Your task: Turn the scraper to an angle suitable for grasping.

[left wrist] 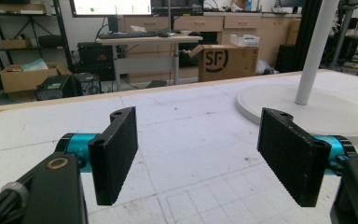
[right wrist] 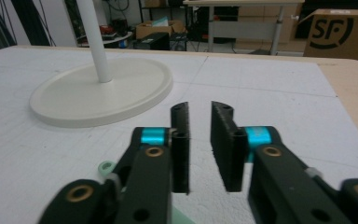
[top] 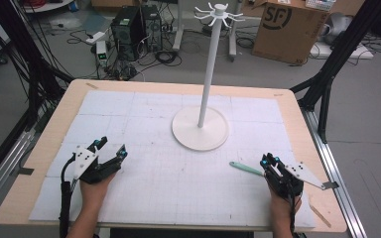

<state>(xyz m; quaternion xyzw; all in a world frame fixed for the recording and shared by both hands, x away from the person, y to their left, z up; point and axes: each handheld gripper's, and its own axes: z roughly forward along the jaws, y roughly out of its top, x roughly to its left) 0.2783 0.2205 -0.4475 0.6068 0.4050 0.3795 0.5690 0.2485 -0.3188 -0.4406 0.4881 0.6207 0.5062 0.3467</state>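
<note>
One green utensil [top: 246, 169], one white stand [top: 200, 127], two grippers, left [top: 110, 150], right [top: 269, 162]

- The surface [top: 44, 144] has a light wooden rim and is covered with white gridded sheets.
- The floor [top: 372, 114] around it is grey and smooth.
- Black frame struts [top: 327, 74] stand at both sides of the surface, with bundles of black cables [top: 10, 54] hanging at the left.
- Two dark computer towers [top: 136, 25] sit on the floor beyond the far edge, among loose cords and a power strip [top: 95, 36].
- A brown cardboard box [top: 287, 29] with a printed logo stands at the far right.
- In the left gripper view, a desk [left wrist: 144, 42] with a monitor [left wrist: 112, 7], wooden drawer cabinets [left wrist: 214, 21] and a metal shelf rack [left wrist: 23, 32] line the back of the room.
</note>
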